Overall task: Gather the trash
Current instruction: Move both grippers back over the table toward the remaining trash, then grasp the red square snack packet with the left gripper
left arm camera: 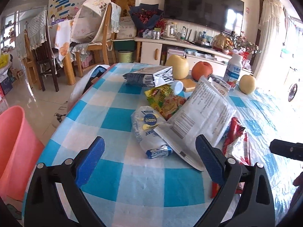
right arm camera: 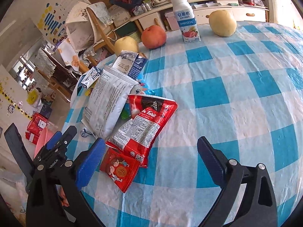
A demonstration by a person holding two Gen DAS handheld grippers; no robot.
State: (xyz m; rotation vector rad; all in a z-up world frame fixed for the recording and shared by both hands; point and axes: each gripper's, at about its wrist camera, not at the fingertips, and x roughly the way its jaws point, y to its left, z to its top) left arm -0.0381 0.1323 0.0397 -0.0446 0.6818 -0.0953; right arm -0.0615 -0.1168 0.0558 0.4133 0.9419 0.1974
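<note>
The trash lies heaped on the table (left arm camera: 144, 185), on its blue-and-white checked cloth: a large white printed pouch (left arm camera: 204, 111) propped over a clear bread bag (left arm camera: 149, 126), a yellow-green snack wrapper (left arm camera: 164, 98) behind, a silver foil bag (left arm camera: 149, 75) further back, and a small blue foil candy wrapper (left arm camera: 159, 151) at the near edge; to the right lie a red milk-tea packet (right arm camera: 145, 124) and a smaller red cartoon sachet (right arm camera: 119, 170), overlapping. All of it looks light, thin and crinkly; the films are likely slippery and will buckle rather than resist, so a raised edge or corner is the best hold, such as the pouch's lifted near corner. The fruit and the yoghurt bottle (right arm camera: 186, 19) beyond appear not to be trash; a pink bin (left arm camera: 13, 151) stands beside the table's left edge. The left tool (left arm camera: 149, 151) hovers low over the near edge, level, jaws wide and empty, bracketing the candy wrapper; the right tool (right arm camera: 151, 151) hangs likewise wide and empty, its left finger just beside the red sachet.
</note>
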